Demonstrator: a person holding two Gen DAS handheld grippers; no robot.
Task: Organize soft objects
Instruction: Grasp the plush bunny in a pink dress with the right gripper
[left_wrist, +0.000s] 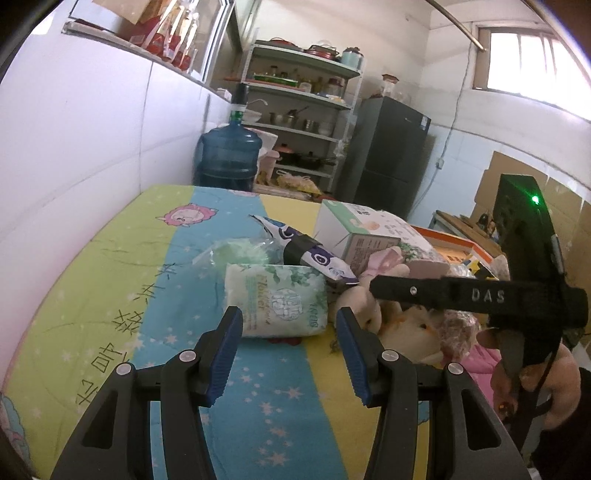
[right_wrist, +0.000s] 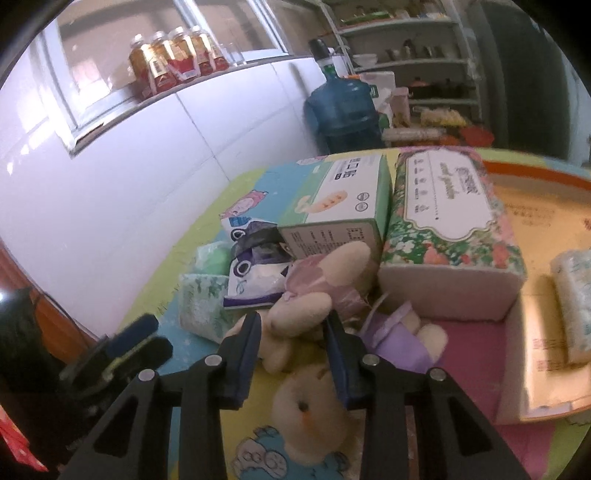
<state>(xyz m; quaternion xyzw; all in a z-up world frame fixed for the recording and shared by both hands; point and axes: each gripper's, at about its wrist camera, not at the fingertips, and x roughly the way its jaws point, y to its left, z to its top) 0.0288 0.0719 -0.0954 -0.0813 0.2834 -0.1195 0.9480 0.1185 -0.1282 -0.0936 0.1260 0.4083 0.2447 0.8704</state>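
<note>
**Cream plush toy sits between the right jaws**

Cream-coloured plush rabbit toy (right_wrist: 295, 325), soft and floppy with long ears, lies on the cartoon-print cloth-covered worktop (left_wrist: 155, 295), just in front of the flowered tissue pack (right_wrist: 447, 221) and the green-and-white carton (right_wrist: 332, 206). The right gripper (right_wrist: 293, 332) is far the nearer: its jaws straddle the toy's upper body, narrowed around the plush, though whether the pads press it I cannot tell. The toy's long axis runs roughly along the jaws' line, head towards the camera and ears away. The left gripper (left_wrist: 290, 332) hangs with jaws wide and empty, facing a green-printed soft tissue packet (left_wrist: 277, 302); the toy lies off to its right.
</note>
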